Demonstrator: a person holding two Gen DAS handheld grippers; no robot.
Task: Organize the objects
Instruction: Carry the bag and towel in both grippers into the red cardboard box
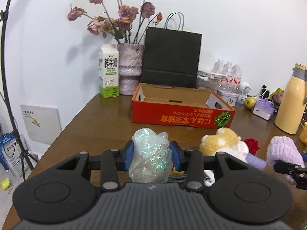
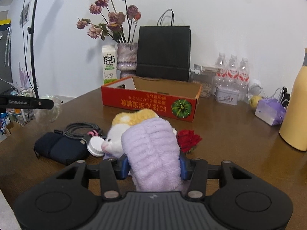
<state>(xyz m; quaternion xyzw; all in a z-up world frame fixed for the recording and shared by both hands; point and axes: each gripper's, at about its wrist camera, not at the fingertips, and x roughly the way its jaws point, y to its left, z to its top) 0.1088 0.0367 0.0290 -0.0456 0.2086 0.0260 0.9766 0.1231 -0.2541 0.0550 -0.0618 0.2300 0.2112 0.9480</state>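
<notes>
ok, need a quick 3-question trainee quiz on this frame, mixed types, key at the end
1. True or false: the left gripper is empty.
2. What does the right gripper hold? A) milk carton B) fluffy purple cloth C) red flower
3. Fill in: the red cardboard box stands in front of the black paper ____.

Key:
1. False; it is shut on an iridescent plastic bundle.
2. B, the fluffy purple cloth.
3. bag; the black paper bag stands against the wall.
</notes>
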